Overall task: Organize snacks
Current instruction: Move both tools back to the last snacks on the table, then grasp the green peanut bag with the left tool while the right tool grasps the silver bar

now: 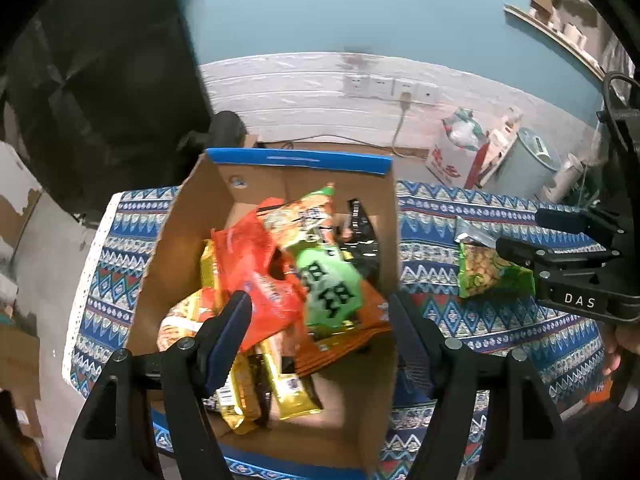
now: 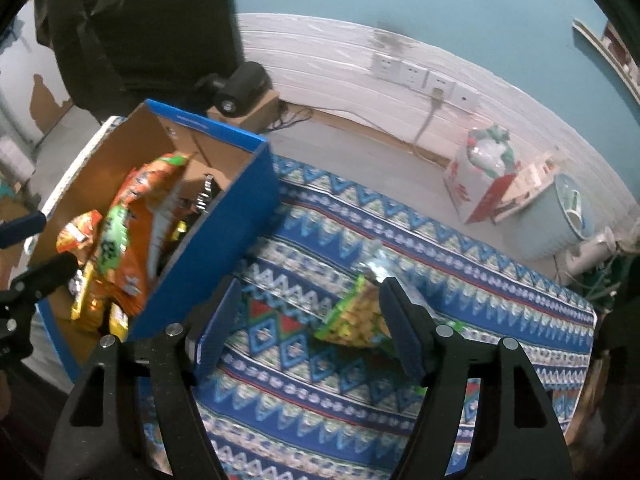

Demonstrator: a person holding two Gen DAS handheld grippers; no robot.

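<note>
An open cardboard box point(image 1: 300, 160) with blue outer walls point(image 2: 224, 232) stands on the patterned cloth. It holds several snack packs: a red bag point(image 1: 256, 264), a green-labelled orange pack point(image 1: 332, 288), a black pack point(image 1: 362, 236) and gold packs point(image 1: 288, 384). My left gripper point(image 1: 320, 308) hangs open above them with nothing between its fingers; it also shows at the left edge of the right wrist view point(image 2: 36, 248). A green and yellow snack bag point(image 2: 352, 320) lies on the cloth to the right of the box. My right gripper point(image 2: 312, 292) stands open over it, its right finger overlapping the bag.
The blue patterned cloth point(image 2: 320, 400) covers the table. Behind it on the floor are a white carton with bags point(image 2: 472, 188), a pale blue bin point(image 2: 560, 220), and a black camera on a small box point(image 2: 240, 88). A cable hangs from wall sockets point(image 2: 420, 76).
</note>
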